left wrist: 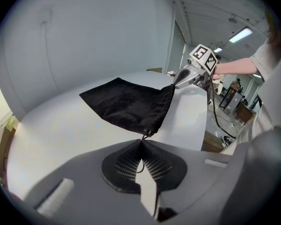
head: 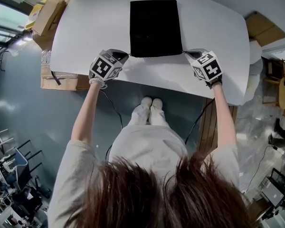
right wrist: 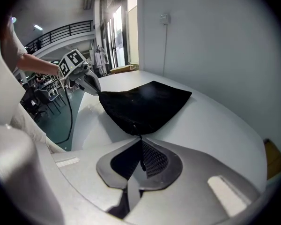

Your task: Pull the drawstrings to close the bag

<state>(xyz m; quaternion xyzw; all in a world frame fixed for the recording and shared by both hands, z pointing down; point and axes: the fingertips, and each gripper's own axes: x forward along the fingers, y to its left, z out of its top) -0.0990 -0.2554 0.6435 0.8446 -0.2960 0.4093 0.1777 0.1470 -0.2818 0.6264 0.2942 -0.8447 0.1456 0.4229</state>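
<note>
A black drawstring bag [head: 155, 27] lies flat on the white table [head: 85, 32], its mouth toward the near edge. My left gripper [head: 119, 57] sits at the bag's near left corner, shut on the left drawstring [left wrist: 144, 136], which runs taut from the bag [left wrist: 131, 104] into the jaws. My right gripper [head: 194, 54] is at the near right corner, shut on the right drawstring [right wrist: 140, 135] coming off the bag [right wrist: 145, 104]. Each gripper shows in the other's view: the right gripper [left wrist: 183, 78] and the left gripper [right wrist: 91, 84] both pinch the bag's corners.
Cardboard boxes [head: 47, 15] stand on the floor left of the table, another box [head: 261, 27] to the right. The table's near edge [head: 161, 87] runs just below both grippers. Cables hang from the grippers toward the floor.
</note>
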